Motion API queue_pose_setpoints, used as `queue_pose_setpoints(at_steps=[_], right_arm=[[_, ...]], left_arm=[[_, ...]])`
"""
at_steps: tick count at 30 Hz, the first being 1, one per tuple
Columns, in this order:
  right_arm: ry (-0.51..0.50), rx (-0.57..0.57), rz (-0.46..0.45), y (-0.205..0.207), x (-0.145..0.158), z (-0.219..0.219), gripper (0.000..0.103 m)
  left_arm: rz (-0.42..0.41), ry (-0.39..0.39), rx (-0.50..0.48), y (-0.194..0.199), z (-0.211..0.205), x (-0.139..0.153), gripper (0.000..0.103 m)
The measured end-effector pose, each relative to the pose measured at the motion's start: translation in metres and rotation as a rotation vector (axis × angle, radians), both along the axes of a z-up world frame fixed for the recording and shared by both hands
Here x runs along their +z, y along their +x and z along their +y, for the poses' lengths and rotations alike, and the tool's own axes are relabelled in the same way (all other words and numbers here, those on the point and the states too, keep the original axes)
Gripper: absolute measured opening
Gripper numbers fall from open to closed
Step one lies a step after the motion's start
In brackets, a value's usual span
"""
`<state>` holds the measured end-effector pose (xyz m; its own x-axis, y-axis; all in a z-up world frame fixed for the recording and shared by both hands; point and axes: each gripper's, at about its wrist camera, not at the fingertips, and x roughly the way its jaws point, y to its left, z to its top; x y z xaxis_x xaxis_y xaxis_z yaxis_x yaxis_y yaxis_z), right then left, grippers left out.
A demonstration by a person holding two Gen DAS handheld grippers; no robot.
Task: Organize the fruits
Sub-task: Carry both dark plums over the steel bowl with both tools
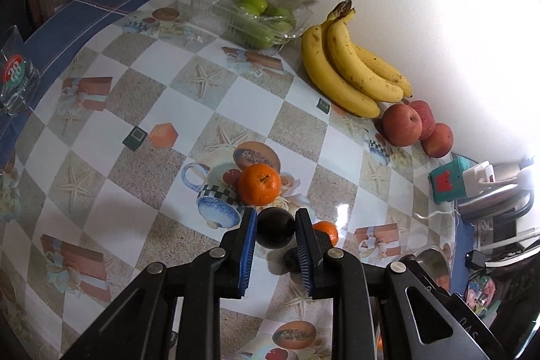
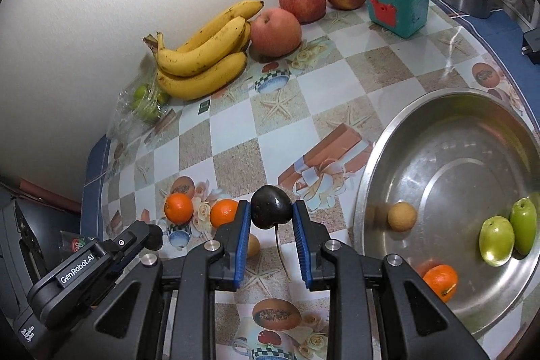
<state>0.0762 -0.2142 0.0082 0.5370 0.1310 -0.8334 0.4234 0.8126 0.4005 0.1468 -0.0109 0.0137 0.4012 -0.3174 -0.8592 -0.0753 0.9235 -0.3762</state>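
Dark fruit: a near-black cherry (image 2: 271, 207) sits clenched between my right tool's (image 2: 271, 215) blue pads, low centre of frame, its stem hanging toward the table (image 2: 236, 137).
Left tool (image 1: 276, 226): pads touch a dark round fruit (image 1: 275, 227); I count it gripped.
Only right view: steel bowl (image 2: 438, 130) at right, holding green fruits (image 2: 497, 240).
Only left view: clear glass (image 1: 17, 80), far left.

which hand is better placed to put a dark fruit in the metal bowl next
Right. The right gripper grips a dark cherry beside the metal bowl; the left gripper, gripping a dark fruit, is farther off, past the oranges.
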Motion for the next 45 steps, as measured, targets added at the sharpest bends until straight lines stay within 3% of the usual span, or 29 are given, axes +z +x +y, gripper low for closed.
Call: queue_pose_setpoints(at_steps=[15, 31, 45], right_arm=[[0.022, -0.120, 0.023, -0.021, -0.001, -0.046, 0.026], [0.026, -0.373, 0.087, -0.071, -0.010, -0.139, 0.026], [0.018, -0.422, 0.138, -0.086, -0.019, -0.164, 0.026]], left_arm=[[-0.027, 0.038, -0.075, -0.012, -0.041, 0.010, 0.025], [-0.052, 0.042, -0.333, -0.046, -0.143, 0.012, 0.025], [-0.016, 0.118, -0.506, -0.077, -0.204, -0.006, 0.025]])
